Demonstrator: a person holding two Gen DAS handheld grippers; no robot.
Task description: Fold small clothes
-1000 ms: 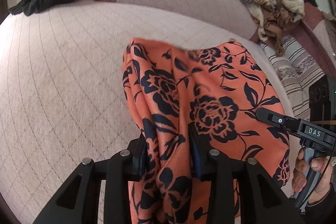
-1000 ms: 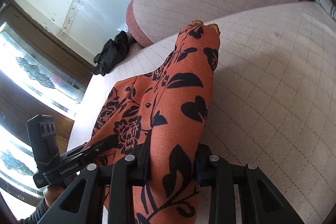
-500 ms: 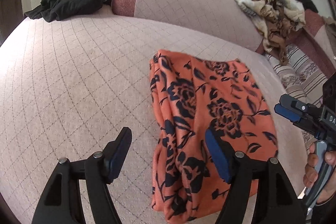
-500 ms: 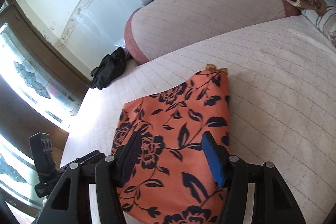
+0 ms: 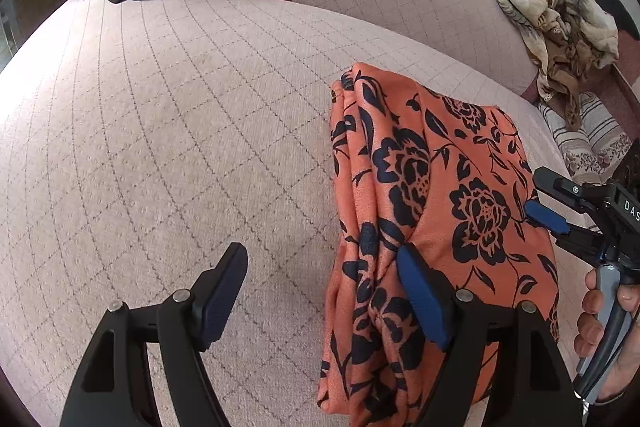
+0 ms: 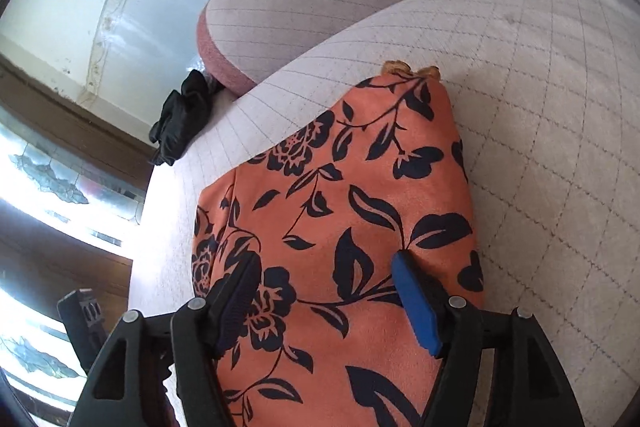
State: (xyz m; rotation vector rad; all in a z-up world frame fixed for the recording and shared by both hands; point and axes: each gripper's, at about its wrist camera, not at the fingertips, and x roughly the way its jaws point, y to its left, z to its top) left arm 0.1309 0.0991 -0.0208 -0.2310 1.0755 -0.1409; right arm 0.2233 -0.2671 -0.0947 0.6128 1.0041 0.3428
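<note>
1. Left wrist view: the orange floral garment (image 5: pixel 440 195) lies folded on the quilted pink sofa seat (image 5: pixel 160 147), long axis running away from the left gripper (image 5: pixel 320 301), which sits off its left edge.
2. Left gripper's jaws are opening, gripping nothing.
3. Right gripper (image 6: pixel 326 301) hovers directly over the garment (image 6: pixel 340 207), nearer; its jaws are opening, pads clear of cloth.

The orange fabric garment printed with dark navy roses and leaves (image 5: pixel 436 187) lies folded into a compact, roughly rectangular bundle on the pale quilted cushion (image 5: pixel 160 147) — layered edges stacked along one side, the top face smooth and flat.
</note>
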